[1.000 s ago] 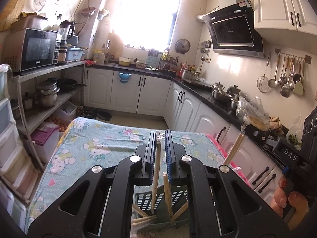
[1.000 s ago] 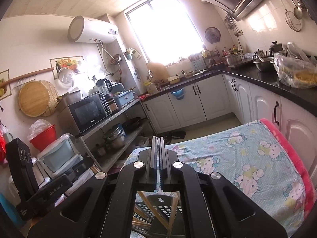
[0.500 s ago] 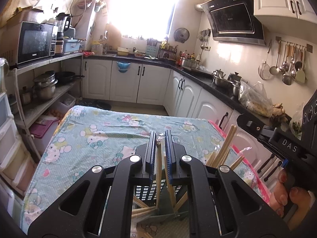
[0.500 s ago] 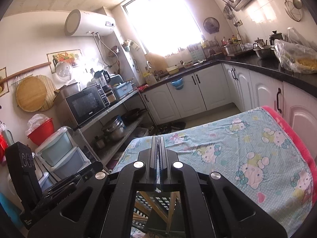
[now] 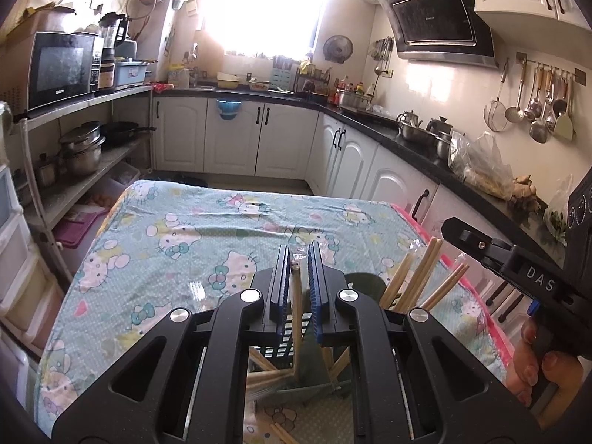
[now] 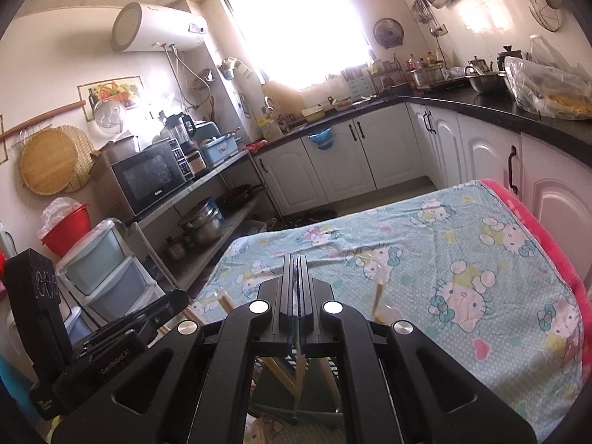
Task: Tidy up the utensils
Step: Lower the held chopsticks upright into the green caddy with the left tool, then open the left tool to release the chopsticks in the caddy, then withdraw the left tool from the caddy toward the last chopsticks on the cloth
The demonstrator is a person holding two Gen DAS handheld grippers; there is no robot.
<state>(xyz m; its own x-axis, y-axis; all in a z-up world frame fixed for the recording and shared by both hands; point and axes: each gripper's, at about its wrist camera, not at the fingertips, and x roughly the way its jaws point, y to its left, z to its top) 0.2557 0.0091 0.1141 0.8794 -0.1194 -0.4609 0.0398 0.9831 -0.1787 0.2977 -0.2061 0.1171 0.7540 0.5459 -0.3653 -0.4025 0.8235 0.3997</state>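
Note:
My left gripper (image 5: 299, 255) is shut on a wooden chopstick (image 5: 296, 296) that hangs down between its blue pads into a dark slotted holder (image 5: 285, 340). Several more chopsticks (image 5: 414, 281) lean in the holder to the right. In the left wrist view, my right gripper (image 5: 449, 226) comes in from the right, held by a hand (image 5: 536, 366). In its own view the right gripper (image 6: 295, 259) is shut, with a thin chopstick (image 6: 301, 368) hanging straight below its pads into the holder (image 6: 322, 366). The holder's base is hidden by both grippers.
The table wears a cartoon-cat cloth (image 5: 185, 244) with a pink edge (image 6: 547, 244). A loose chopstick (image 5: 283, 433) lies on it at the near edge. A shelf rack with a microwave (image 5: 61, 68) stands left; a black counter (image 5: 425, 148) and white cabinets run along the right.
Both grippers have sunk toward the holder with their chopsticks still pinched. The chopsticks leaning in the holder now rise into view beside the left gripper.

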